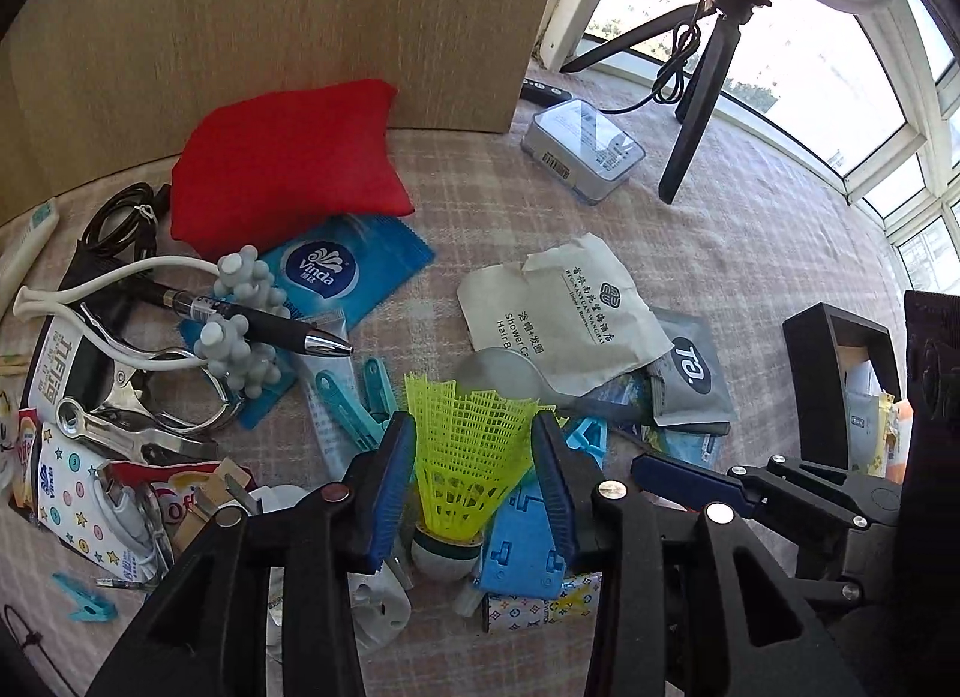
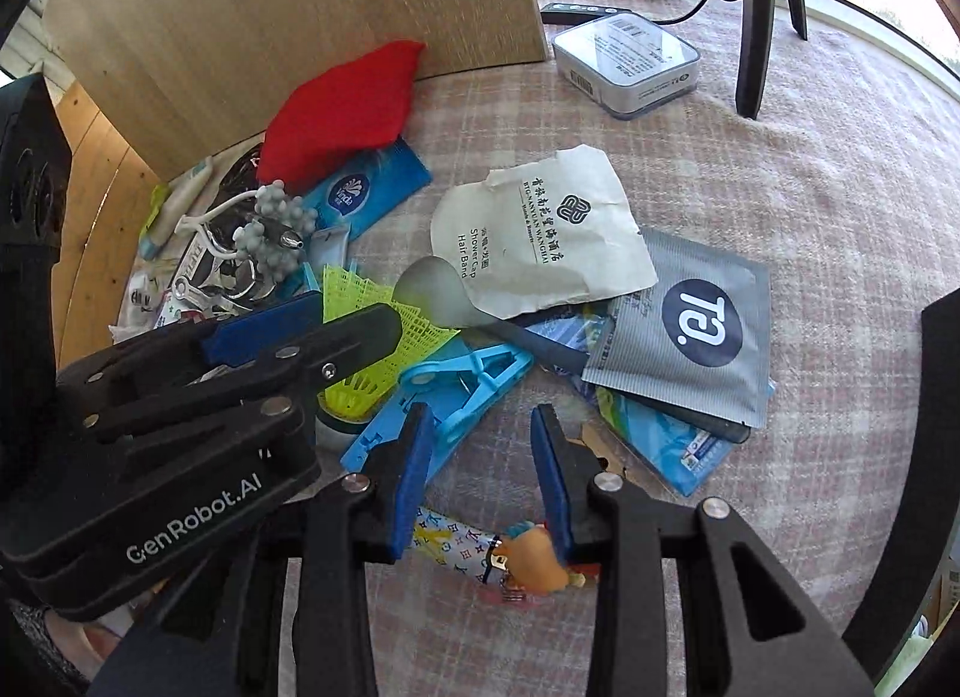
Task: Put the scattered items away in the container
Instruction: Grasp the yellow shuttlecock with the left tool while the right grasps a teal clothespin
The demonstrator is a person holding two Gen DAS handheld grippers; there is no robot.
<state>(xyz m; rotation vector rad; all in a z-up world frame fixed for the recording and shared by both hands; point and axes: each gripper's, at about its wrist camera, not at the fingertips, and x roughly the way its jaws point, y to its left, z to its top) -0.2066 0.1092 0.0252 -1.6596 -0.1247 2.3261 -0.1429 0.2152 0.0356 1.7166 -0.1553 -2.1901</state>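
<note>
Left wrist view: left tongs [image 1: 474, 457] straddle the shuttlecock [image 1: 465, 457], grip unclear; right tongs [image 2: 485, 457] apart.

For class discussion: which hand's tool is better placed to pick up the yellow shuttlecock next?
Left. The left tool already straddles the shuttlecock, jaws open on either side; the right tool hangs beside it over bare cloth.

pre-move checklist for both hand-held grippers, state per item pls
1. Yellow shuttlecock between left hand-held gripper pads: ok.
2. Pads pressing its skirt: cannot tell.
3. Blue clothespin clear of the shuttlecock: not ok, it lies right against it.
4. Right hand-held gripper open over the patterned keychain toy: ok.
5. Toy gripped: not ok, pads stand apart from it.
6. Black container open and in view: ok.
</note>
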